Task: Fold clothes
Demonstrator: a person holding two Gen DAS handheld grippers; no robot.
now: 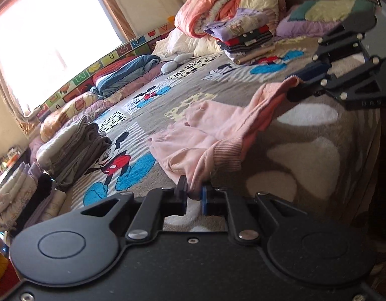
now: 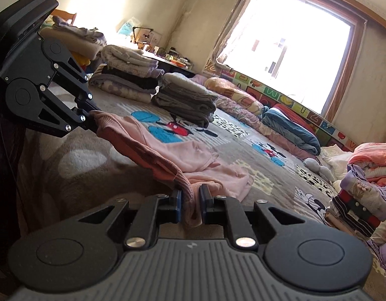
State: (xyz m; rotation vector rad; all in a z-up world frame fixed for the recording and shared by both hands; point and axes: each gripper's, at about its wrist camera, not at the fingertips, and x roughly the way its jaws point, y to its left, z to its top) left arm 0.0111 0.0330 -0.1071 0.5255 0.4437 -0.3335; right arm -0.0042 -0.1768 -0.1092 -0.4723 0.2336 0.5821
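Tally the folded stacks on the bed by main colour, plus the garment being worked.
Grey folded stack: 1
Beige, black and lilac folded stack: 1
Lilac, red and navy striped folded stack: 1
Pink knit sweater, pinched by both claws: 1
Total: 4

We are seeing the bed [image 1: 243, 75] carrying a pink garment [image 1: 205, 130], with a grey folded stack [image 1: 77, 150] lying beyond it.

A lived-in home bedroom.
Ahead of the fingers spreads a bed [image 1: 305, 135] under a cartoon-mouse blanket [image 2: 167, 125], with folded clothes stacks [image 2: 185, 100], rolled quilts [image 1: 213, 2] and a curtained window [image 2: 288, 37].
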